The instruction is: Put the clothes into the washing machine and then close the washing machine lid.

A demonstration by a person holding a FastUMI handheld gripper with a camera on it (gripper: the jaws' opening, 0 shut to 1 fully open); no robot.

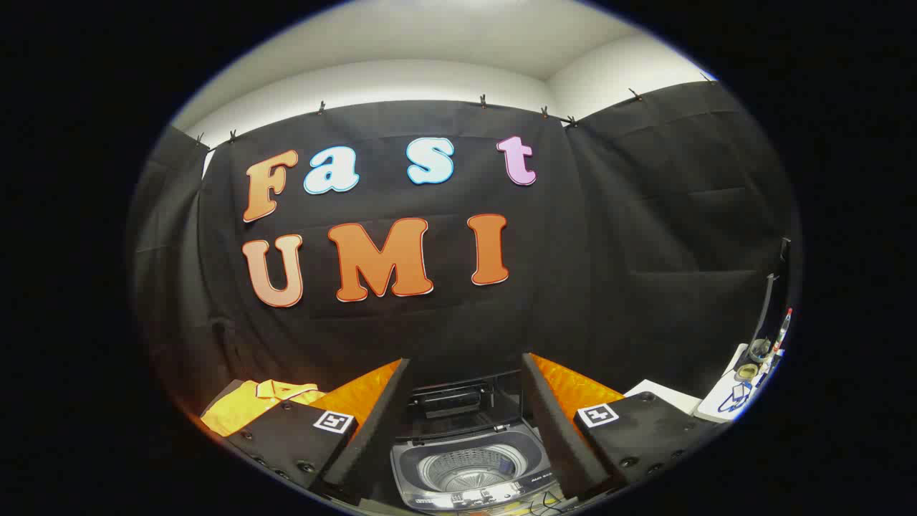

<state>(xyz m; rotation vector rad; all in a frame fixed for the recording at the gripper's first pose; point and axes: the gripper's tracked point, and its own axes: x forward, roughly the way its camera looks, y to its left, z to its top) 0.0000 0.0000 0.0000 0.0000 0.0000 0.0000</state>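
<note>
Yellow fabric marks the clothes, a collared garment with thin trim at the neck, lying in a loose heap off to the left of the gripper, partly hidden behind the left finger's housing. The gripper is held wide apart, with nothing between its two fingers; each finger reaches forward as a slanted slab, and the gap between them frames the washing machine. The washing machine is a small top-loading model standing between the fingers and a little beyond them, below the gripper's line of sight. Its lid is raised and stands upright at the far side of the opening, a dark panel facing the gripper. The drum is exposed: a round, ribbed metal tub, pale grey, with no garment visible inside it. A strip of controls runs along the machine's near edge; its markings are too small to make out. A square black-and-white marker sits on top of the left finger housing, and a matching one sits on the right. Off to the right of the gripper, well apart from the machine, a white surface carries a few small objects, too small to identify. Black cloth hangs behind everything, clipped along its upper edge beneath a white wall.
</note>
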